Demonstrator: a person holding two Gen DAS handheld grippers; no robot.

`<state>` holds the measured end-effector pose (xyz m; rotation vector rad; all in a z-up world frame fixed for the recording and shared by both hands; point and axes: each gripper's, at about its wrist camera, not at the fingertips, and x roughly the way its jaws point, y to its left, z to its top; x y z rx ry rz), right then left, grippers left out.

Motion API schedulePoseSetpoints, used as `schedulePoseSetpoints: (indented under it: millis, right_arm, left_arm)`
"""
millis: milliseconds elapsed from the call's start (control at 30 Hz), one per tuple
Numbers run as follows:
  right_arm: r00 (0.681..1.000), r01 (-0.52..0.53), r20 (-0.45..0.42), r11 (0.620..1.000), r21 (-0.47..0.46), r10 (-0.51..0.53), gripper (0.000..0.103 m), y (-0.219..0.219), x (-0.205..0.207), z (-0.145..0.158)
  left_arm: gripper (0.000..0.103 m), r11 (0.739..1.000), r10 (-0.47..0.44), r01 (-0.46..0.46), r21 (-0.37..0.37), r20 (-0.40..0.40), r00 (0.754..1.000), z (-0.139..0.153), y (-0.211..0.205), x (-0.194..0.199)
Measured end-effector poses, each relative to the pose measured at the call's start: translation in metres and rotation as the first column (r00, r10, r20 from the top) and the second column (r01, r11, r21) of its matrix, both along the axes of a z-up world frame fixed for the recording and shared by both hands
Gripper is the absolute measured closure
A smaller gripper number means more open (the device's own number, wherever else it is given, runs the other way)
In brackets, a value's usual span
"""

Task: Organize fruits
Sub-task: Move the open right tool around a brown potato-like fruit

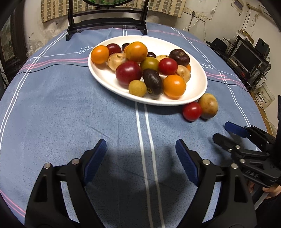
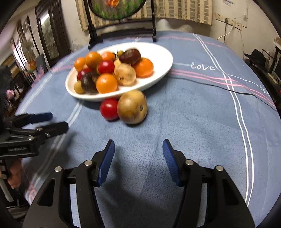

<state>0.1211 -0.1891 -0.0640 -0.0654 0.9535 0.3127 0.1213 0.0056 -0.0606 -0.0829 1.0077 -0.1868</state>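
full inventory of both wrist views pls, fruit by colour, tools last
plate: 1, white oval, centre of table, holds most fruit
orange fruits: at least 3, on plate
red fruits on plate: at least 3, on plate
dark purple fruits: at least 3, on plate
tan fruits: about 4, on plate; exact count hidden by the pile
green fruit: 1, mid plate
loose red fruit: 1, on cloth beside plate rim
loose tan fruit: 1, on cloth, touching the red one
tablecloth: 1, blue with white and pink stripes
dark stand: 1, behind plate
left tool: open, empty
right tool: open, empty
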Motion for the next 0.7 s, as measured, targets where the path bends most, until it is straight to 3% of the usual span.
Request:
schedulePoseSetpoints:
  millis: [233,700]
  right_arm:
    - [1.000,-0.024,-0.009,0.997,-0.074,0.023,0.042,0.015,0.015,-0.003]
    - [0.997,-0.078,-0.025,0.991,-0.111,0.075,0.043,0.029,0.047,-0.002]
  left_arm:
    - [0.020,1.000,0.000,0.000,0.004,-0.002,1.000,-0.003,0.002,0.002]
    - [0.018,0.999,0.001,-0.001,0.040,-0.001,1.000,-0.009,-0.002,0.007]
